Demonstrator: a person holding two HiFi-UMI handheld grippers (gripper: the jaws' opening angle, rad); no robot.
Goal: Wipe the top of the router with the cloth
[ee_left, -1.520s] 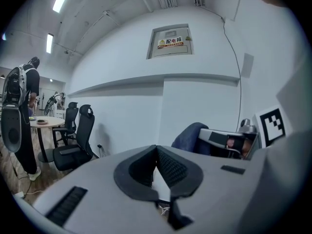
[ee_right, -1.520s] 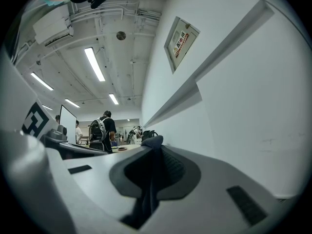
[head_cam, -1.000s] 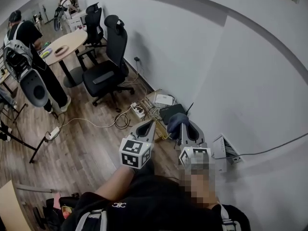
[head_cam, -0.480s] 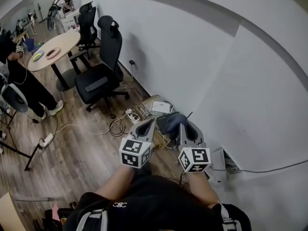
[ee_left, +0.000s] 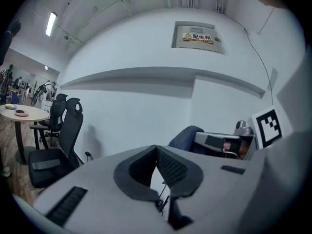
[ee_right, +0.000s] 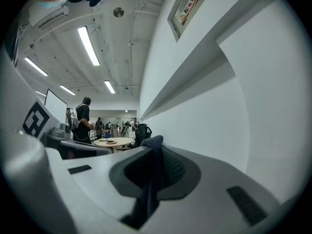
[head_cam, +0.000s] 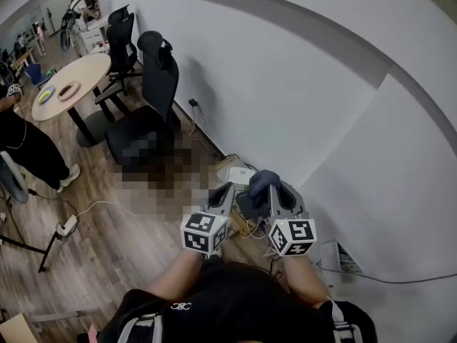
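Head view, centre: the router point(head_cam: 243, 204) is mostly hidden betw. the left gripper point(head_cam: 224, 195) and the right gripper point(head_cam: 277, 195); its top cannot be seen. The chair point(head_cam: 158, 70) seat is blurred out. At left edge a person point(head_cam: 25, 145) is cut off. Right gripper view: lower end of the cloth point(ee_right: 148, 179) disappears betw. the jaws.

Bright, even overhead light is filling the room. In the right gripper view, long white fluorescent ceiling tubes point(ee_right: 88, 45) are glowing, slightly blown out. In the left gripper view, the black high-backed office chair point(ee_left: 68, 130) is casting a faint, soft shadow onto the plain white wall point(ee_left: 136, 111). All three views are bowing straight lines heavily toward the edges; both gripper views are darkening to black at the corners. The dark blue fabric cloth point(ee_right: 146, 184) pinched in the right tongs point(ee_right: 155, 147) is blurring, too near the lens; the left tongs point(ee_left: 157, 147) are likewise rendering soft.
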